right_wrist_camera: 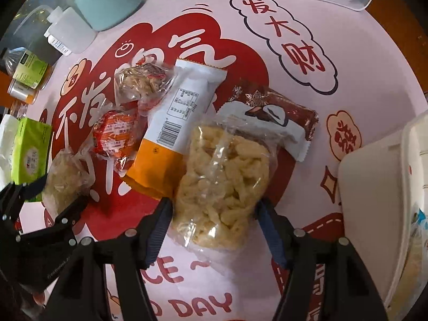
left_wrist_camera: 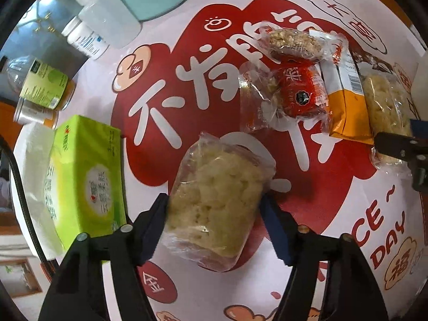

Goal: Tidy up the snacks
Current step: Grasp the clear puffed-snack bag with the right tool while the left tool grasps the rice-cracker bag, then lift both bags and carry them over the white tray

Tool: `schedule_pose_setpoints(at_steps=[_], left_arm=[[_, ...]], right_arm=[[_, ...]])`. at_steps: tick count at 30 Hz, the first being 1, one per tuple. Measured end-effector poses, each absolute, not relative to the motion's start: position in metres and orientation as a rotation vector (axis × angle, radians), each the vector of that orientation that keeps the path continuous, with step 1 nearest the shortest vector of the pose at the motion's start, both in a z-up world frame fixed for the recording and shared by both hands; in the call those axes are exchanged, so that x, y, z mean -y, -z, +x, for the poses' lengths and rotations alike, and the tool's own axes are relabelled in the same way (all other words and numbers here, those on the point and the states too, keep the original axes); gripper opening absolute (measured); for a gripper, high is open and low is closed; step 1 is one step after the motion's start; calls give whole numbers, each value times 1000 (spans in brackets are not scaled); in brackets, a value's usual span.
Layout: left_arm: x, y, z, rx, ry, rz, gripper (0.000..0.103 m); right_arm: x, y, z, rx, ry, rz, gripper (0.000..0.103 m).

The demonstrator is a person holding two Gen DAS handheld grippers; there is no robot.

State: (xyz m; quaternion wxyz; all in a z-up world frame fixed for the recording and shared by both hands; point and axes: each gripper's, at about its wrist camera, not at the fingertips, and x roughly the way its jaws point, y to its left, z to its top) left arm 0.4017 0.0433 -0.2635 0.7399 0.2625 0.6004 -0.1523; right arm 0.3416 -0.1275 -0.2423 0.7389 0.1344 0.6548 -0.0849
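L wrist view: green tissue box (left_wrist_camera: 85,176) at left edge. Left gripper (left_wrist_camera: 214,224) bottom centre, jaws part-open, pads touching both sides of a clear pale snack bag (left_wrist_camera: 216,200) on the mat (left_wrist_camera: 347,200).

R wrist view: right gripper (right_wrist_camera: 212,230) bottom centre, part-open, flanking a clear fried-strips bag (right_wrist_camera: 224,184); grip can't tell. White bin (right_wrist_camera: 374,214) at right edge.

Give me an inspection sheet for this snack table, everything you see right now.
Surface: red and white printed mat.
Job's things: two clear puffed-snack bags, orange pack, red snack, brown pack, oat bar.
Clutter: green tissue box, squeeze bottle, cans, white bin.
Tongs: left tongs and right tongs each straddle a puffed-snack bag.
Cables: black cable.
Surroundings: nothing seen.
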Motion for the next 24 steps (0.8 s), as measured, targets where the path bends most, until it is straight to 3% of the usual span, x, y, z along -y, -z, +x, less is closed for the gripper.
schedule_pose_setpoints(at_steps=[2, 12, 20, 24], left_arm=[[-44, 262, 397, -1322, 311, 564, 60], [-58, 255, 317, -1367, 267, 426, 59], [-62, 212, 212, -1317, 181, 280, 59], [-54, 180, 164, -1300, 144, 195, 59]], right_arm=[[126, 243, 340, -1429, 174, 273, 63], [109, 236, 254, -1405, 64, 96, 58], [102, 213, 160, -1320, -27, -55, 58], [122, 174, 123, -1234, -73, -63, 58]])
